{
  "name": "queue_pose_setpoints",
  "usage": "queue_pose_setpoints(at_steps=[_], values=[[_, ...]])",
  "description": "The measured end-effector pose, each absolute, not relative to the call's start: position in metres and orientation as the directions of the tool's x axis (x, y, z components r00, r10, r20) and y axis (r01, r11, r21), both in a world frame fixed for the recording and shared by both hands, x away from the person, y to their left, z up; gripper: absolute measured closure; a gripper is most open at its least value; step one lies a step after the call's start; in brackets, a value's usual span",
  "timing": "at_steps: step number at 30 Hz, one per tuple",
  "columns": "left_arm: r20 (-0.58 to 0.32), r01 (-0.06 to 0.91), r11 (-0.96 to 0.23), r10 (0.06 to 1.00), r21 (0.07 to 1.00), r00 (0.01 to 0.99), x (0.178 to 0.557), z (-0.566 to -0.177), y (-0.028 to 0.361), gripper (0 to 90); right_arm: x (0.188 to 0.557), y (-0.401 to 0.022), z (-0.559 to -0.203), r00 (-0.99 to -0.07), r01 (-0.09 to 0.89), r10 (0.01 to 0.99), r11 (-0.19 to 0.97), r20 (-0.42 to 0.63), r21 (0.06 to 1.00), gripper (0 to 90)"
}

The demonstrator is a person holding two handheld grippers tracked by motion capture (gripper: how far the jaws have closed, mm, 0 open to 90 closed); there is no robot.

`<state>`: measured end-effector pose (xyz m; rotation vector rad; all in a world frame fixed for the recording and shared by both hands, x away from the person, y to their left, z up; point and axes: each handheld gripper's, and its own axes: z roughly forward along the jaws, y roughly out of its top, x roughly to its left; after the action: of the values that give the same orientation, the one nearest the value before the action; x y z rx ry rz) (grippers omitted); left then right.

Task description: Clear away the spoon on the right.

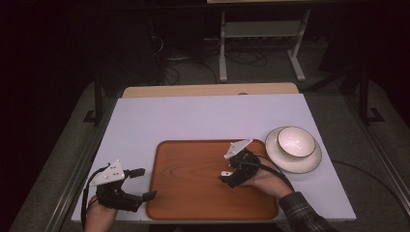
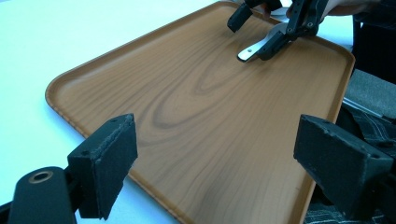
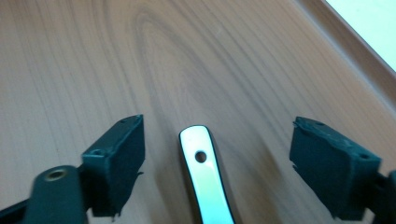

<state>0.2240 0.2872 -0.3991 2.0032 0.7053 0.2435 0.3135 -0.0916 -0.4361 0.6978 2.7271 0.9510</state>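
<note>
A brown wooden tray (image 1: 193, 193) lies at the table's near middle. On it rests a shiny metal utensil handle (image 3: 205, 177) with a small hole near its tip, also visible as the handle (image 2: 254, 46) in the left gripper view. My right gripper (image 3: 217, 140) is open around it, one jaw on each side, neither touching; in the high view the right gripper (image 1: 226, 171) hovers over the tray's right half. The rest of the utensil is hidden under the gripper. My left gripper (image 1: 143, 183) is open at the tray's left edge, nothing between its jaws, facing across the tray (image 2: 187, 116).
A white bowl (image 1: 296, 141) sits on a white plate (image 1: 300, 166) just right of the tray. The table top is pale (image 1: 203, 116), its far edge wooden. A sleeve (image 1: 304, 212) reaches in at the bottom right. Table legs and cables stand beyond.
</note>
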Motion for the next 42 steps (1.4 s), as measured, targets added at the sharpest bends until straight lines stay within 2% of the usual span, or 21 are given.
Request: queue_pose_setpoints(at_steps=[16,28,42], values=[[-0.114,0.379,-0.369,0.571,0.849,0.813,0.224,-0.399,0.287,13.0,0.31,-0.1,-0.427,-0.873,0.359,0.487,0.635,0.006,0.684,13.1],[-0.113,0.377,-0.374,0.567,0.847,0.816,0.224,-0.399,0.286,13.0,0.3,-0.13,-0.403,-0.845,0.346,0.534,0.508,0.027,0.789,12.1],[-0.112,0.373,-0.371,0.566,0.851,0.817,0.224,-0.398,0.287,13.0,0.291,-0.165,-0.382,-0.805,0.324,0.593,0.419,0.014,0.848,10.9]])
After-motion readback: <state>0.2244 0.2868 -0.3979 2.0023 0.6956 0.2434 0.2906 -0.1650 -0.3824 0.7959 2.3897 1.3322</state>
